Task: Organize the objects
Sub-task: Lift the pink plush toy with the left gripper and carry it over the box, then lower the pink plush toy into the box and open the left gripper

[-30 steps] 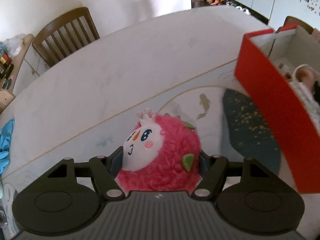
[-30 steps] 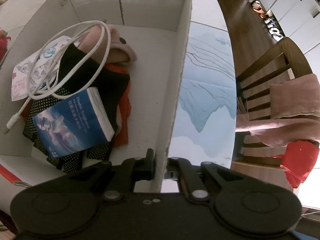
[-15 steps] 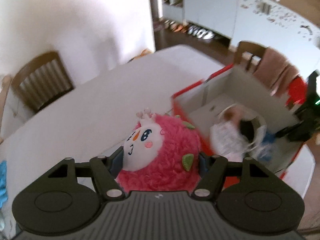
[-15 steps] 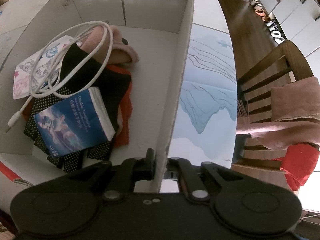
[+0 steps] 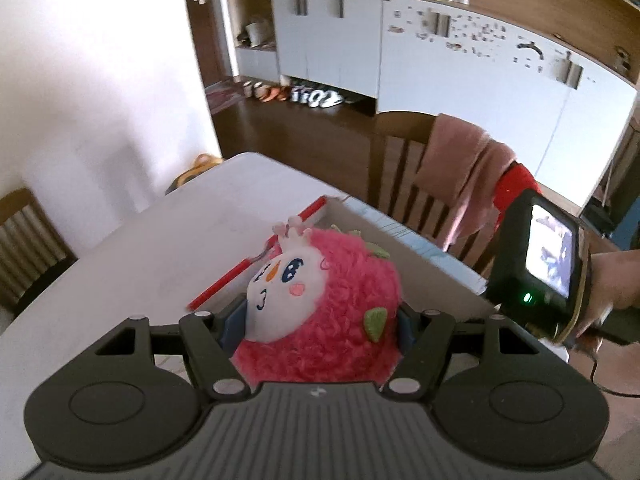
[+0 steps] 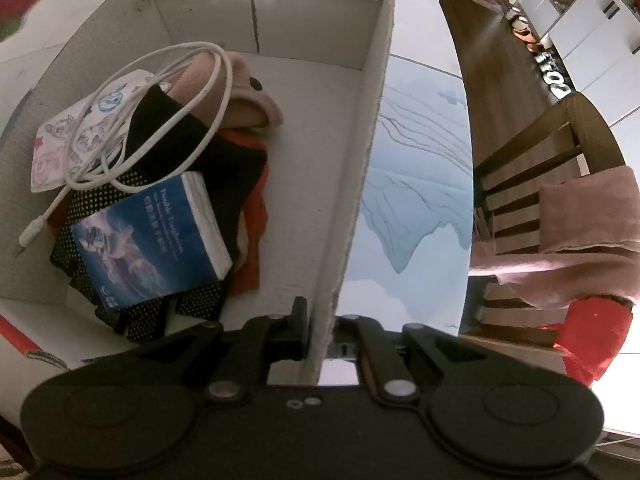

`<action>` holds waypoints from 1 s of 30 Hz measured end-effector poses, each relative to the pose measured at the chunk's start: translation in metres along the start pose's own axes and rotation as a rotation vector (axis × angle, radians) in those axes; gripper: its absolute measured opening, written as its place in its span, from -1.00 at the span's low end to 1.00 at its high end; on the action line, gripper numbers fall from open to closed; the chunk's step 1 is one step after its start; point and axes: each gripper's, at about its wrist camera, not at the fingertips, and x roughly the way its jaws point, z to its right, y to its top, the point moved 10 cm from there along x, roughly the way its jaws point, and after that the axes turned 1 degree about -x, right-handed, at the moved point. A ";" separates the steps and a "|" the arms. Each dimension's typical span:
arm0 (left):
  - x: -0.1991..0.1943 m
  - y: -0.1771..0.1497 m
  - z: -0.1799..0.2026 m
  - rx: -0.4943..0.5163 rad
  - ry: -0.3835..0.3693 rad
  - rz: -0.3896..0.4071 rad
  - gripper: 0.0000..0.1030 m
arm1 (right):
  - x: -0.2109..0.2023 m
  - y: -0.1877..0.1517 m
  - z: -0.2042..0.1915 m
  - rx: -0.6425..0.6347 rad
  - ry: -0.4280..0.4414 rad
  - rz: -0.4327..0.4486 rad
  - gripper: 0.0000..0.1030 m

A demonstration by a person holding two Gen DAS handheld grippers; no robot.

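My left gripper (image 5: 316, 320) is shut on a pink plush toy (image 5: 320, 304) with a white face and green leaves, held in the air just before the red and white box (image 5: 420, 276). My right gripper (image 6: 322, 328) is shut on the box's right wall (image 6: 360, 184). Inside the box lie a blue book (image 6: 148, 240), a white cable (image 6: 148, 108), a black dotted cloth (image 6: 100, 200), a pink plush (image 6: 240, 92) and a patterned cloth (image 6: 60, 140). The right gripper's body and screen (image 5: 540, 268) show in the left wrist view.
The box stands on a white table (image 5: 160, 248) with a blue printed mat (image 6: 416, 184). A wooden chair (image 6: 536, 168) draped with pink cloth (image 6: 592, 216) stands beyond the table's right edge. White cabinets (image 5: 440, 56) line the far wall.
My left gripper has lifted the pink plush up from the table and swung it toward the box. My right gripper has kept its hold on the box wall.
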 end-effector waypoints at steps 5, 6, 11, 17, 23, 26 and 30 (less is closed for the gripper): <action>0.022 0.009 0.016 0.034 -0.003 0.002 0.36 | -0.003 0.003 -0.001 -0.009 -0.006 0.012 -0.91; 0.025 0.008 0.016 0.028 -0.008 -0.001 0.36 | -0.004 0.003 -0.001 -0.012 -0.007 0.014 -0.91; 0.052 0.001 0.021 0.015 -0.014 -0.049 0.36 | -0.002 0.003 -0.001 -0.017 -0.009 0.012 -0.91; 0.075 -0.016 0.025 0.007 -0.024 -0.107 0.36 | -0.002 0.003 -0.001 -0.016 -0.007 0.011 -0.91; 0.091 -0.026 0.027 0.006 -0.014 -0.133 0.43 | -0.002 0.003 -0.001 -0.015 -0.005 0.009 -0.91; 0.095 -0.029 0.029 0.006 -0.017 -0.136 0.52 | -0.001 0.003 -0.001 -0.016 -0.006 0.007 -0.91; 0.093 -0.032 0.029 -0.002 -0.033 -0.132 0.62 | 0.000 0.003 0.000 -0.013 -0.005 0.004 -0.91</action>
